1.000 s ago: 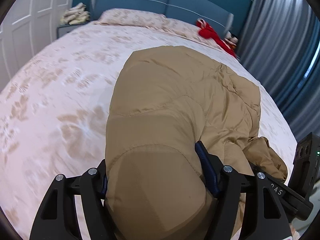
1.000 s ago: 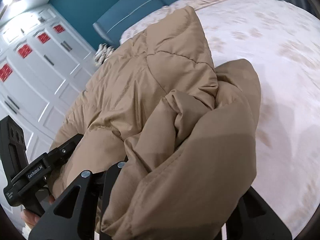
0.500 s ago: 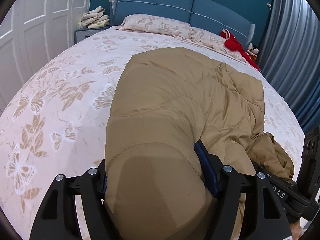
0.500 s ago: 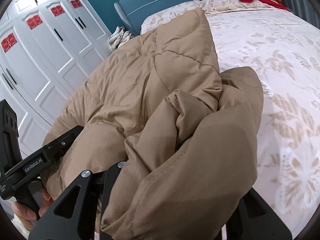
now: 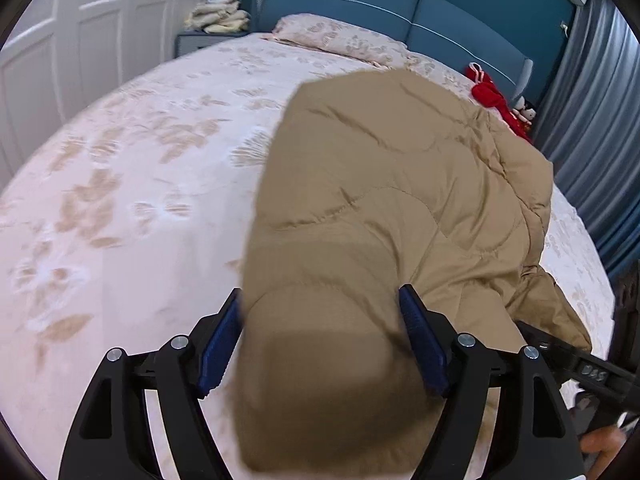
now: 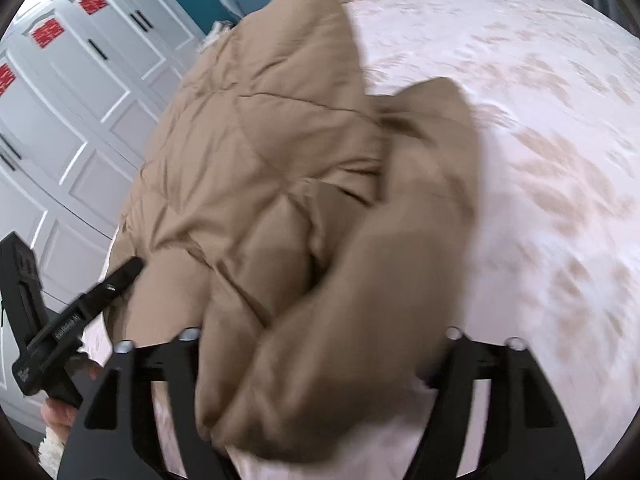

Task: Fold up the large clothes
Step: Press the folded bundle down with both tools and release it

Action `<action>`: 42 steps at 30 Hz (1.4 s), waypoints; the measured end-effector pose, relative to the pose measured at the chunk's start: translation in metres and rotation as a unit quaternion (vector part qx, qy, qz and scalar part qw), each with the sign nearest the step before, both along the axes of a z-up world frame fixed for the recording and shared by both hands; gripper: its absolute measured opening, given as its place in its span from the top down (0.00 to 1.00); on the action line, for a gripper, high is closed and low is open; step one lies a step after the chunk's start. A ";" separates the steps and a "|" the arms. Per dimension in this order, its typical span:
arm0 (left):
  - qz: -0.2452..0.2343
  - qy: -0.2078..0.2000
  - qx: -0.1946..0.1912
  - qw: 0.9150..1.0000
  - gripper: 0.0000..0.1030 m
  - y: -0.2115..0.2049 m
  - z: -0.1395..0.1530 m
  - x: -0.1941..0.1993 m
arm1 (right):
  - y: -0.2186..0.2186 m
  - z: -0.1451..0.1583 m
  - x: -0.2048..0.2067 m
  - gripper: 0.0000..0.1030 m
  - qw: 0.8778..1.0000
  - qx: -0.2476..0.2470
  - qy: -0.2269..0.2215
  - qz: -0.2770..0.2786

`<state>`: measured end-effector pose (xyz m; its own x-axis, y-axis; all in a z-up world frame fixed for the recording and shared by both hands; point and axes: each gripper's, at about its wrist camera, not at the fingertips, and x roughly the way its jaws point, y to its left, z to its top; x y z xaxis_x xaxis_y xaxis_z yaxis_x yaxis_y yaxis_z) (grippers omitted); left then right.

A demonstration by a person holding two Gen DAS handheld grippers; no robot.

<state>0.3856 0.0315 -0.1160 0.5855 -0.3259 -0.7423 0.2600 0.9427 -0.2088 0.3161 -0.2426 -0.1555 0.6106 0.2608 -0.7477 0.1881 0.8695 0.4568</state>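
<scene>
- Left gripper (image 5: 320, 292): closed on a thick fold of the tan quilted jacket (image 5: 400, 200), with the cloth bulging up between the two fingers.
- Blue pads (image 5: 218, 344) pressed against either side of that fold. The one on the tool's left shows along most of its length, while the other is partly sunk into the fabric.
- Ahead of this tool and to its right: the rest of the jacket, spread across the bed (image 5: 140, 200) in wavy quilted bands and bunched into a crumpled lump at the near right.
- Left of the tool: bare bedspread, pale pink with a tan leaf-and-butterfly print, blurred.
- Far ahead: a pillow (image 5: 332, 34) against a blue padded headboard (image 5: 400, 12).
- Far ahead to the left: a nightstand with a stack of pale folded cloths (image 5: 218, 16).
- Far ahead to the right: a red item (image 5: 492, 96) at the bed's edge, next to grey-blue curtains (image 5: 592, 120).
- Right gripper (image 6: 320, 344): fingers set wide apart, with a heavy roll of the jacket lying between them and spilling over the tool's front. Pads hidden under the cloth.
- Ahead of this tool and to its left: the main body of the jacket, rising in a creased slope toward the headboard.
- Right of the tool: open bedspread, blurred.
- At the near left of this tool: the other tool, black, with one finger tip touching the jacket's edge.
- Beyond that, further left: white wardrobe doors (image 6: 80, 80) with red stickers.
</scene>
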 end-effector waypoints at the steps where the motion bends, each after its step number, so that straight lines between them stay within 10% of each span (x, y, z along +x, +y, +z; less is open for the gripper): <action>1: 0.004 -0.005 0.010 1.000 0.27 0.003 0.005 -0.006 | -0.005 0.006 -0.013 0.26 1.000 0.002 0.005 -0.009; 4: 0.030 0.000 0.078 0.997 0.28 0.011 0.026 -0.032 | -0.019 0.027 -0.050 0.27 0.999 -0.001 0.007 -0.038; 10: 0.065 0.003 0.135 0.989 0.28 -0.001 0.047 -0.051 | 0.018 0.089 -0.069 0.82 0.995 -0.090 -0.039 -0.010; 17: 0.070 0.015 0.162 0.984 0.28 -0.031 0.029 -0.036 | 0.065 0.082 -0.016 0.85 0.983 -0.179 -0.026 0.019; 25: 0.073 0.032 0.170 0.982 0.26 -0.038 0.001 -0.025 | 0.065 0.025 0.013 0.88 0.985 -0.165 0.040 0.016; 42: 0.071 0.038 0.173 0.982 0.24 -0.050 -0.033 -0.019 | 0.075 -0.006 0.021 0.89 0.984 -0.176 0.039 0.005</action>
